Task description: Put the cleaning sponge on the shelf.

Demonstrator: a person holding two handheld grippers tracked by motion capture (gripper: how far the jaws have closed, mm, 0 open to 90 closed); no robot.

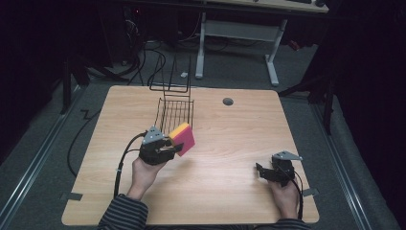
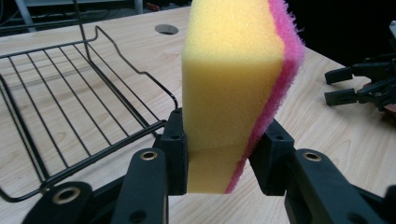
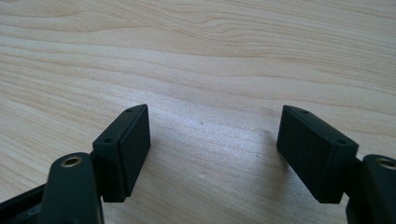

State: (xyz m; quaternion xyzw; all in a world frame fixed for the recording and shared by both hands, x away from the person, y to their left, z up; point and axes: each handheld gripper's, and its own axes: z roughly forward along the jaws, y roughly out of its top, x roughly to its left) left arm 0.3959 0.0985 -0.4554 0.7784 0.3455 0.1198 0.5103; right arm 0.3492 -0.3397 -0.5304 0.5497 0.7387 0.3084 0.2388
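Rack point(image 1: 174, 112) of black wire sits toward far side of table point(image 1: 230, 143), nothing in it, your left gripper point(image 1: 173, 149) just beside its near end. Sponge point(image 1: 184, 138): thick yellow foam block, pink scrub layer on one face, held upright off table, lower end squeezed between your left pads point(image 2: 175, 154). Your right gripper point(image 1: 261, 171) rests low over bare wood near right edge, well apart from sponge, jaws spread wide, nothing between. No writing or label readable anywhere
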